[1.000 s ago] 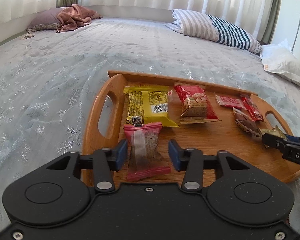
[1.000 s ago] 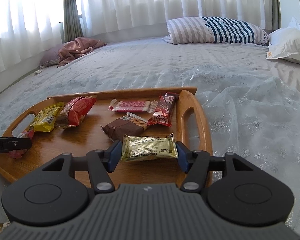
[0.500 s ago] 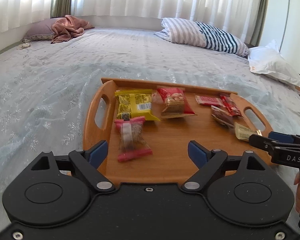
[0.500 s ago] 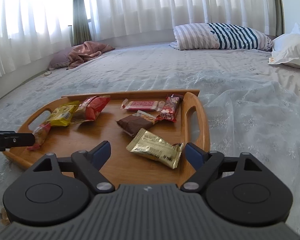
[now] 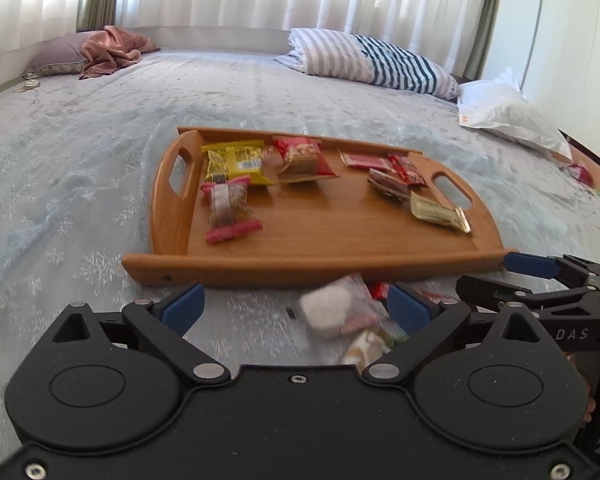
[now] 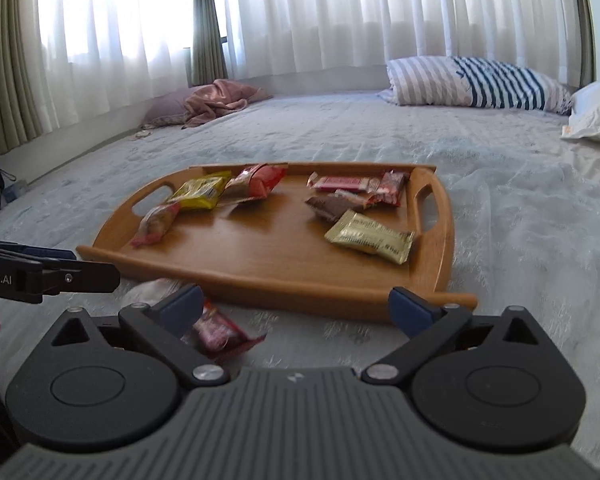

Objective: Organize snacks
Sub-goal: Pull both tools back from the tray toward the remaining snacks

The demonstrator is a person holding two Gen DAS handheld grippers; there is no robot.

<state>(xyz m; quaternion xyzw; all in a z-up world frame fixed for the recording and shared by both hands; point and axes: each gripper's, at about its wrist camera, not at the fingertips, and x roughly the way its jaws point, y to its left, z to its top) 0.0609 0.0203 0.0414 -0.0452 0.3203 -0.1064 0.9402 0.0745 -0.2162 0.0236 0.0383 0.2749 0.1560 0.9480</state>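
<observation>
Right gripper (image 5: 540, 276) reads "DAS" — left gripper (image 6: 40, 272) "Robot.AI".

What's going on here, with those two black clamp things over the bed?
A person is sorting snacks onto a wooden tray on the bed, with a handheld gripper in each hand. The left gripper and right gripper have just been opening, and nothing is between their jaws. The pink-ended snack and gold packet lie on the tray with five other packs. A few more snacks wait on the bedspread in front of the tray.
</observation>
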